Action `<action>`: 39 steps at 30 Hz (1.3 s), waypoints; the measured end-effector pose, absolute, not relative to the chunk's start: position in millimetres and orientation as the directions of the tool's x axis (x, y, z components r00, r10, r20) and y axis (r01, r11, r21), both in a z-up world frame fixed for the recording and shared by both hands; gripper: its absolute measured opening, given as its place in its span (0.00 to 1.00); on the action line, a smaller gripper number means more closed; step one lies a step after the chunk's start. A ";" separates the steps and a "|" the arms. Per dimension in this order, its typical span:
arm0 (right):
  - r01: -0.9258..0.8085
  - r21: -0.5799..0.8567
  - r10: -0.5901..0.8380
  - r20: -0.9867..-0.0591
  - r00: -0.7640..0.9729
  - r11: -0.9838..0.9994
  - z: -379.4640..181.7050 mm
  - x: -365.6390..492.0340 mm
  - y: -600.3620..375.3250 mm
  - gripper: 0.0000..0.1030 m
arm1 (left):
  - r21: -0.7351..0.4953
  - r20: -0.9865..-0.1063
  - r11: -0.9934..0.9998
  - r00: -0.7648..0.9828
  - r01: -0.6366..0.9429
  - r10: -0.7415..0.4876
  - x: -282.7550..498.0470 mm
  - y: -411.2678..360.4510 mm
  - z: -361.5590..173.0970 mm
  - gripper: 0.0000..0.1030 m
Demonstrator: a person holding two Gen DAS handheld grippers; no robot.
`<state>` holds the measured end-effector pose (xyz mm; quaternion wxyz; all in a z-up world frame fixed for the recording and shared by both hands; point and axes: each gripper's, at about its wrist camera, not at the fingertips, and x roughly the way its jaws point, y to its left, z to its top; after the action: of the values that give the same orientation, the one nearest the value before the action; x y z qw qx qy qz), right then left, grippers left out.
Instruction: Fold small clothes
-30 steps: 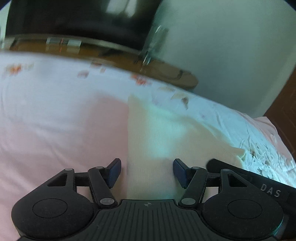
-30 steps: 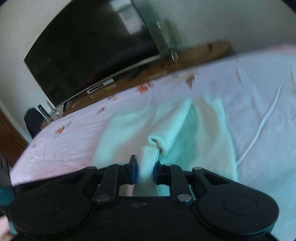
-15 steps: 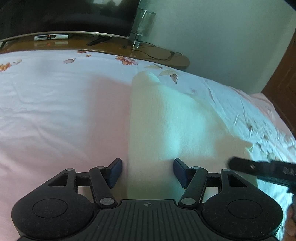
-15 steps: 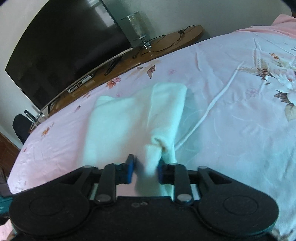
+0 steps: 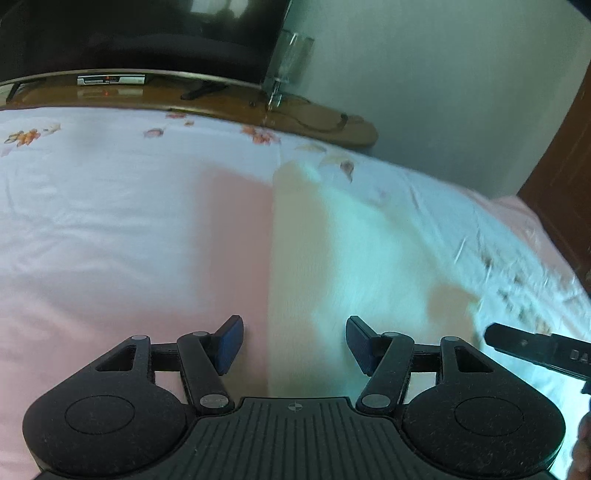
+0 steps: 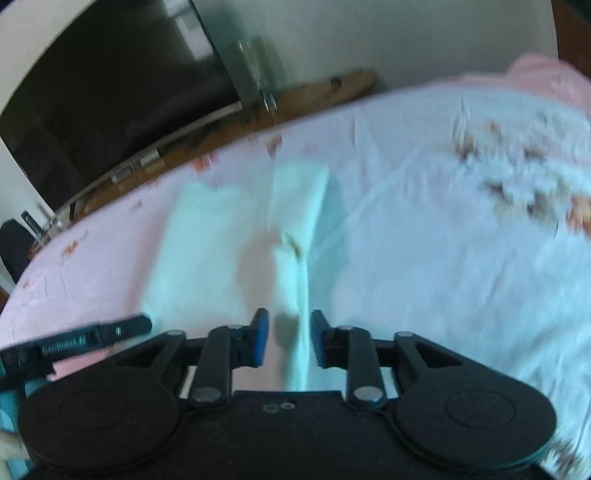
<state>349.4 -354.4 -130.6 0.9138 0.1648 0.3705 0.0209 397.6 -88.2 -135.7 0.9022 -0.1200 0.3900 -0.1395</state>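
Setting: a bed covered by a pale pink sheet (image 5: 110,229) printed with small flowers, seen from two cameras mounted on hand-held grippers.
Garment: a small pale, whitish knit garment (image 5: 332,266) lies on the sheet, stretching away from the cameras toward the far edge of the bed; its left edge runs in a straight line.
Left gripper: the left gripper (image 5: 294,341) hangs low over the near end of the garment with its blue-padded jaws spread wide, nothing between the pads but the cloth lying below.
Right gripper: the right gripper (image 6: 287,339) has its jaws partly apart, with a raised ridge of the garment (image 6: 295,280) standing between them (whether the pads touch the cloth cannot be told, as this view is blurred).
Relation: each gripper's tip shows at the side edge of the other's view, so the two sit near each other at the garment's near end.
Background: a dark television (image 5: 140,33) stands on a long wooden stand (image 5: 229,101) beyond the bed, with a tall clear glass object (image 5: 288,62) beside it.
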 end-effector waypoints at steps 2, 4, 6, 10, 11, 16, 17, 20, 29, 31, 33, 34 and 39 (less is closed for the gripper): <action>0.083 0.300 0.139 -0.647 0.750 0.950 -122.3 359.6 -351.7 0.29 | -0.333 -0.651 0.928 0.671 0.168 -0.355 404.0 -91.6 -125.5 0.60; 0.077 0.278 0.124 -0.636 0.761 0.958 -119.5 368.9 -347.7 0.29 | -0.331 -0.639 0.925 0.678 0.185 -0.364 410.2 -96.7 -118.4 0.60; 0.088 0.263 0.104 -0.634 0.766 0.961 -120.8 379.6 -347.3 0.29 | -0.339 -0.636 0.921 0.674 0.194 -0.376 419.0 -102.7 -114.2 0.60; 0.132 0.285 0.090 -0.648 0.757 0.949 -128.3 405.9 -353.4 0.61 | -0.319 -0.630 0.927 0.687 0.196 -0.362 435.4 -115.5 -111.2 0.60; 0.136 0.302 0.101 -0.654 0.749 0.944 -131.7 414.5 -355.9 0.71 | -0.313 -0.635 0.931 0.688 0.186 -0.351 442.6 -118.1 -113.0 0.60; 0.122 0.302 0.123 -0.678 0.725 0.946 -146.5 441.8 -353.6 0.35 | -0.315 -0.674 0.943 0.676 0.103 -0.299 476.2 -120.6 -130.7 0.60; 0.121 0.300 0.123 -0.679 0.724 0.946 -149.4 446.1 -353.1 0.34 | -0.316 -0.686 0.945 0.666 0.088 -0.292 482.9 -120.1 -136.8 0.60; 0.065 0.302 0.153 -0.643 0.750 0.951 -152.8 453.0 -349.5 0.35 | -0.330 -0.705 0.942 0.648 0.060 -0.288 495.9 -117.8 -152.0 0.60; 0.060 0.231 0.111 -0.657 0.746 0.971 -166.8 460.7 -354.3 0.41 | -0.303 -0.720 0.953 0.650 0.023 -0.244 504.6 -119.6 -165.6 0.86; 0.069 0.243 0.109 -0.647 0.754 0.967 -158.1 453.9 -354.2 0.40 | -0.306 -0.721 0.952 0.647 0.021 -0.247 502.8 -118.6 -162.1 0.86; 0.063 0.231 0.099 -0.626 0.774 0.971 -147.9 444.7 -350.7 0.39 | -0.306 -0.720 0.952 0.647 0.026 -0.249 499.8 -116.7 -158.9 0.86; 0.058 0.218 0.092 -0.620 0.779 0.974 -143.6 440.1 -348.2 0.39 | -0.300 -0.719 0.953 0.649 0.032 -0.248 498.1 -116.9 -157.1 0.86; 0.043 0.158 0.061 -0.596 0.801 0.987 -128.2 419.3 -335.0 0.39 | -0.276 -0.712 0.958 0.654 0.074 -0.255 483.3 -118.3 -147.6 0.86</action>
<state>419.3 -335.0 -128.2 0.9453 0.0818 0.3157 0.0048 483.3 -118.3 -147.6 0.9025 -0.1117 0.4059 -0.0911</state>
